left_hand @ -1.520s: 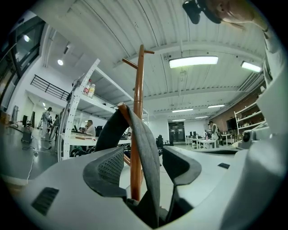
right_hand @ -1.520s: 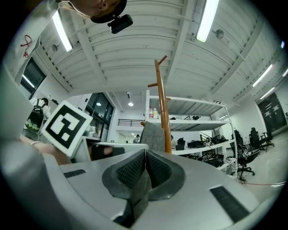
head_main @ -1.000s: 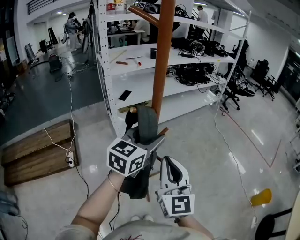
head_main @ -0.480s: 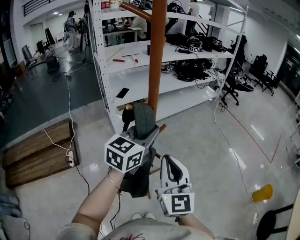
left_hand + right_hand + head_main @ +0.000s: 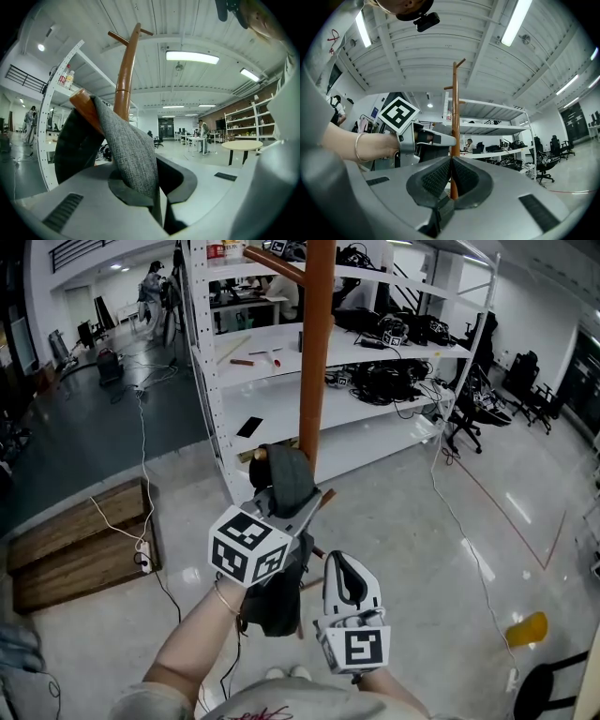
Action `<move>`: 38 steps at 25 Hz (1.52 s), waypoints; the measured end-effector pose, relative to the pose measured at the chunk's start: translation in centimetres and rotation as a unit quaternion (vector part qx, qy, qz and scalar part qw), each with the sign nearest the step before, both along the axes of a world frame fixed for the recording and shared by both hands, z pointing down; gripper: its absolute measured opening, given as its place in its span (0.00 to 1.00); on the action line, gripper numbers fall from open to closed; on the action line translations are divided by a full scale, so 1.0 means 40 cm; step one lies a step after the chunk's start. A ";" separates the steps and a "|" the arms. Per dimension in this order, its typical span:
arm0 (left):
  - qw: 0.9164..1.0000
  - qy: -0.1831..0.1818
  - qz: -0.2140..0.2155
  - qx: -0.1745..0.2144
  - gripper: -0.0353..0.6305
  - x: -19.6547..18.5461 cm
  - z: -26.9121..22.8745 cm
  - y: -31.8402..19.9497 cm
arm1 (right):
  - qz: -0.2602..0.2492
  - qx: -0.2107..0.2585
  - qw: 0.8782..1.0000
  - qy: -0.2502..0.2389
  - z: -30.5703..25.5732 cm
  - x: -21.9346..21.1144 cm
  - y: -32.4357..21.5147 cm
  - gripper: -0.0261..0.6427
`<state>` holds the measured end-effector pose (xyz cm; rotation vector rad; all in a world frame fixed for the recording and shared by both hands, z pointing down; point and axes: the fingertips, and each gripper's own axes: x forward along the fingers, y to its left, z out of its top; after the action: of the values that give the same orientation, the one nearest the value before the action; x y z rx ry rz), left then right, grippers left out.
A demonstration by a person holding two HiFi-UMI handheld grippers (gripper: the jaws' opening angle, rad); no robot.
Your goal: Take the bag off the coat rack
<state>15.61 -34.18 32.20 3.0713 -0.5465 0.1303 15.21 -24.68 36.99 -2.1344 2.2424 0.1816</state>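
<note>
In the head view, your left gripper is at the low peg of the rack. The bag hangs there by its grey strap. Your right gripper is just beside the bag.
In the left gripper view, the jaws are closing and already pinch the strap, which lies over the peg.
In the right gripper view, the jaws are together and hold nothing.

White shelving (cables heaped on it) stands near wooden pallets.
</note>
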 end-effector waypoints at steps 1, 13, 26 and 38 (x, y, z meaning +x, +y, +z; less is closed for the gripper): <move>1.000 0.000 0.001 0.001 0.10 0.000 -0.007 0.000 | 0.000 0.002 1.000 -0.007 -0.001 0.000 -0.001 0.07; 0.999 -0.001 -0.007 0.031 0.10 0.001 -0.055 -0.010 | -0.003 -0.012 1.000 -0.020 0.010 0.008 -0.008 0.07; 0.998 0.022 -0.032 0.048 0.10 -0.051 -0.115 -0.037 | -0.011 -0.001 1.000 -0.022 0.013 -0.001 -0.029 0.07; 0.994 0.052 -0.078 0.052 0.10 -0.141 -0.141 -0.033 | -0.035 0.002 0.999 -0.021 0.002 -0.037 -0.040 0.06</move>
<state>9.96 -35.50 26.54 3.0955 -0.8066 -0.0629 13.73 -26.29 37.05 -2.0338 2.2871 0.1383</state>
